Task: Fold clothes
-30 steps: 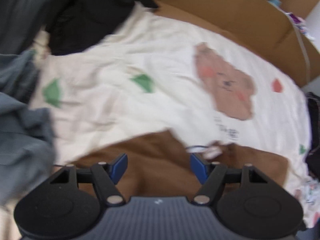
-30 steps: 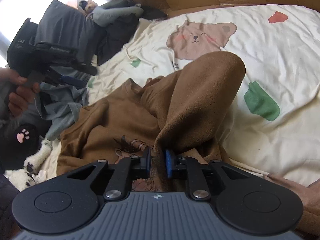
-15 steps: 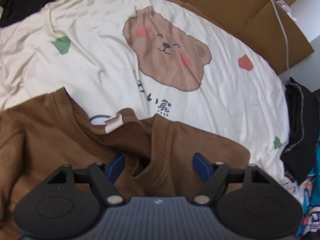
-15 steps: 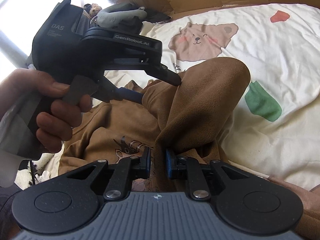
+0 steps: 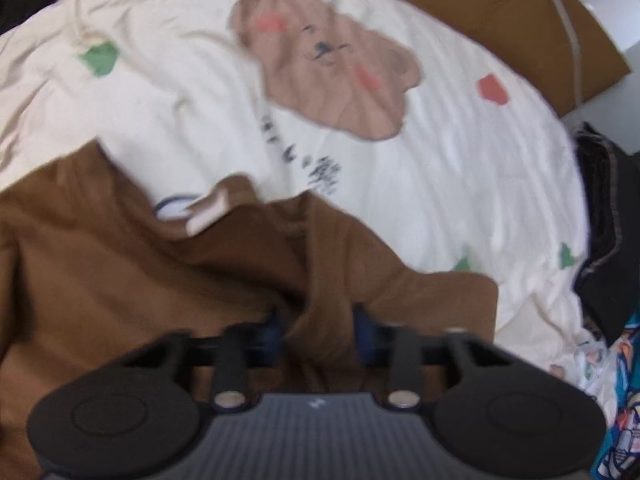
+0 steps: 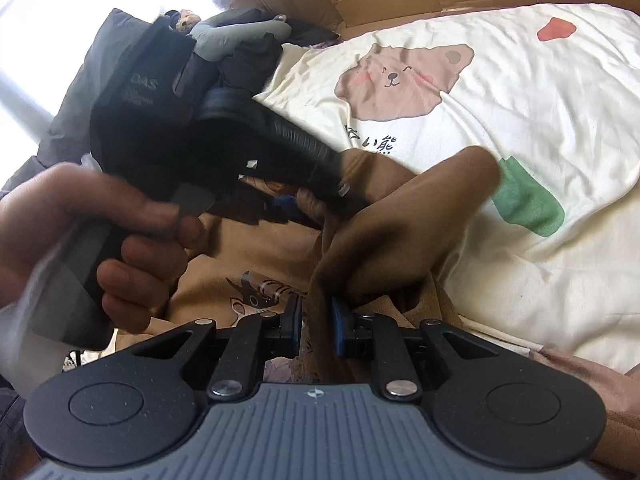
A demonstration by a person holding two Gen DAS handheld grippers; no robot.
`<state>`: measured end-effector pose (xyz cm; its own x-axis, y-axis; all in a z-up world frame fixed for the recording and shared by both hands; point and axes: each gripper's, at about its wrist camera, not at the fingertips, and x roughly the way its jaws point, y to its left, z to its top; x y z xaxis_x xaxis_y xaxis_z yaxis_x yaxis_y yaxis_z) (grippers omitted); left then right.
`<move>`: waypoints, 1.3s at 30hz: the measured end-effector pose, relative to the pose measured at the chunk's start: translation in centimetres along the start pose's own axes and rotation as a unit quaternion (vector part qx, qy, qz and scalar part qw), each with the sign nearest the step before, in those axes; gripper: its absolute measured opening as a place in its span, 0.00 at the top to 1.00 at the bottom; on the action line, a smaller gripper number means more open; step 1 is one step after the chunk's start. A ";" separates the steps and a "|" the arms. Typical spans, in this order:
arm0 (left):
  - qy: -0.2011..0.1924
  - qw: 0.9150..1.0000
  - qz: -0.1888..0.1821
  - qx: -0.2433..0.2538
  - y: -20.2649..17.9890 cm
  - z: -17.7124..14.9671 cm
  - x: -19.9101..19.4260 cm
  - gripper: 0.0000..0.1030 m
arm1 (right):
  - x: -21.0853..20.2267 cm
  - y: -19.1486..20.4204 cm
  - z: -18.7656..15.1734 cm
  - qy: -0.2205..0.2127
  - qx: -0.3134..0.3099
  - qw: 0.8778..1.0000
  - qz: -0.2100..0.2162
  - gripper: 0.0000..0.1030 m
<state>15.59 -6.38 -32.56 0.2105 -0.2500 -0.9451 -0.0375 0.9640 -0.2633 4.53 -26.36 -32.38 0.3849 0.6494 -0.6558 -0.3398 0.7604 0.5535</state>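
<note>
A brown shirt (image 5: 120, 280) lies crumpled on a cream bedsheet (image 5: 440, 184) printed with a bear. In the left wrist view my left gripper (image 5: 319, 332) is shut on a raised ridge of the shirt near its collar. The right wrist view shows my right gripper (image 6: 314, 324) shut on a lifted fold of the same brown shirt (image 6: 400, 232). A cartoon print shows on the flat part of the shirt. A hand (image 6: 80, 208) holds the left gripper (image 6: 308, 200) just above it, its tips buried in the brown cloth.
Cardboard (image 5: 500, 8) stands along the far edge of the bed. Dark folded clothes (image 5: 604, 208) lie at the right, with a colourful item (image 5: 624, 400) below them. A pile of grey and black garments (image 6: 240, 32) sits at the far left.
My left gripper came over from the clothes pile to the brown shirt and closed from wide open onto a ridge of it. My right gripper kept its hold on the lifted fold.
</note>
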 end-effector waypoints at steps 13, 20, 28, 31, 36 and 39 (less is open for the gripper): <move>-0.022 0.998 0.049 -0.017 3.2 -2.2 -4.3 0.89 | -4.6 -3.8 2.4 -0.067 0.064 0.996 0.000 0.69; -0.010 0.998 0.064 -0.016 4.2 -3.8 -6.0 0.89 | -3.7 -6.0 4.0 -0.064 0.075 0.995 -0.026 0.69; 0.013 0.997 0.074 0.000 4.8 -5.4 -6.7 0.87 | -0.5 -4.4 1.8 0.013 0.043 0.999 0.001 0.48; 0.026 0.996 0.084 -0.005 5.3 -5.9 -7.0 0.81 | -0.4 -3.7 0.9 0.030 0.041 0.999 0.012 0.43; 0.011 0.995 0.090 -0.042 6.8 -6.1 -9.6 0.56 | 0.0 -3.1 -0.6 0.054 0.035 0.998 0.007 0.43; -0.011 0.995 0.097 -0.035 6.7 -5.3 -11.3 0.53 | -0.3 -3.6 -1.0 0.050 0.053 0.997 0.009 0.43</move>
<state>7.74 2.40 -24.62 0.2138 -0.0562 -0.9753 -0.1483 0.9849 -0.0893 4.72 -29.28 -34.69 0.2895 0.6626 -0.6908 -0.2509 0.7490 0.6132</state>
